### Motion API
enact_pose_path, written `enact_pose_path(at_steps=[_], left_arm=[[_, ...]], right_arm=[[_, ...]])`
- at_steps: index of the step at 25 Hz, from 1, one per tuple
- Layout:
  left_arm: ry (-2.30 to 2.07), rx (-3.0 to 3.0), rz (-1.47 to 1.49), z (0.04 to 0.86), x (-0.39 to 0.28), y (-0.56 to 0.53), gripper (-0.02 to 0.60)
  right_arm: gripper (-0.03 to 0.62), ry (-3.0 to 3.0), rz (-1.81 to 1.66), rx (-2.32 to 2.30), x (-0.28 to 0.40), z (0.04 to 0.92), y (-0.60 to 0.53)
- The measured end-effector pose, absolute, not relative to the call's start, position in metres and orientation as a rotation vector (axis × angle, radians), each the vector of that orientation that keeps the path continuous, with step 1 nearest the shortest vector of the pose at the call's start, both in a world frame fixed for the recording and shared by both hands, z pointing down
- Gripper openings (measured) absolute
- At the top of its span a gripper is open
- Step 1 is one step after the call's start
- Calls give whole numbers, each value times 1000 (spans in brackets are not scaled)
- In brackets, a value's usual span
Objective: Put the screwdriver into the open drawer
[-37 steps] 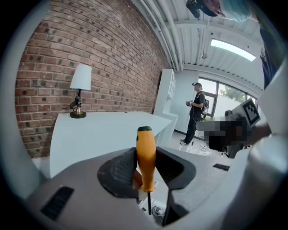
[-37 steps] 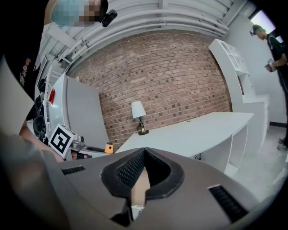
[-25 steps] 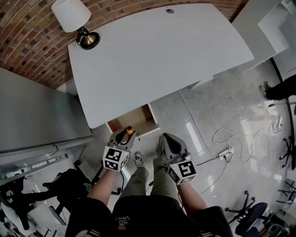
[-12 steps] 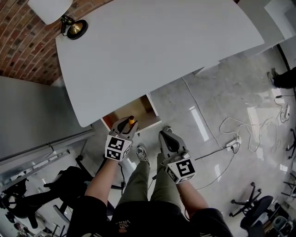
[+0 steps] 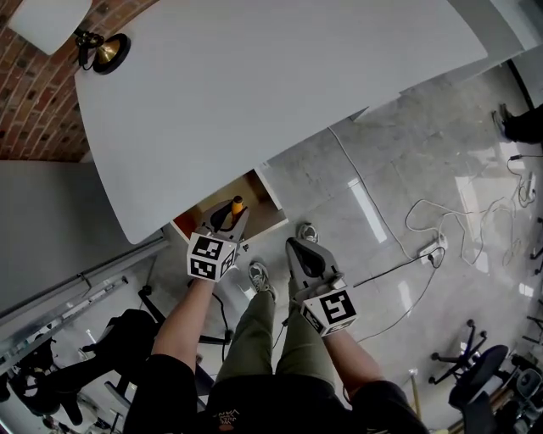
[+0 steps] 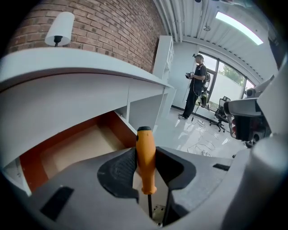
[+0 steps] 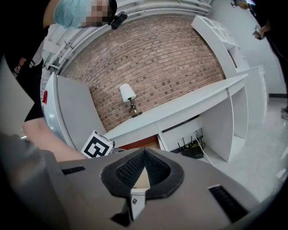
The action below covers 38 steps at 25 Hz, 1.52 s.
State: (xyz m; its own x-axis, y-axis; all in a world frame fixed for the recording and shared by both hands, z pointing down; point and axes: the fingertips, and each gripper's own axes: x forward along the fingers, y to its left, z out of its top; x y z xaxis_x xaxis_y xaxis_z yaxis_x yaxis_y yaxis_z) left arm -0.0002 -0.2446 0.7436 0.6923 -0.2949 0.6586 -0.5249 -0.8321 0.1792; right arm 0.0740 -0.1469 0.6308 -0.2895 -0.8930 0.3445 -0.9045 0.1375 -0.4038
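Holding the screwdriver (image 6: 145,158) over the open drawer (image 6: 76,148).

Its orange, black-capped handle is pinched between the dark fingers (image 6: 118,171) of the left gripper (image 5: 227,220), cap end pointing toward the drawer and the thin metal shaft running back into the gripper. In the head view the tool sits above the drawer's front edge; the drawer, brown inside, sticks out from under the white counter (image 5: 280,93). The right gripper (image 5: 299,254) hangs just beside the left one, above the person's legs, its fingers closed tip to tip with nothing between them. A lamp (image 5: 51,21) stands at the counter's far corner by the brick wall (image 5: 34,110). Cables (image 5: 441,229) trail over the glossy floor.
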Motion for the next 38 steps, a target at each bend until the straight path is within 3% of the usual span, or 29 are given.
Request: enact_pose_path(at_steps=[38], left_arm=[[-566, 2409, 1301, 863, 18, -276, 129]], right_arm=[[-5, -2335, 978, 1838, 92, 698, -153]])
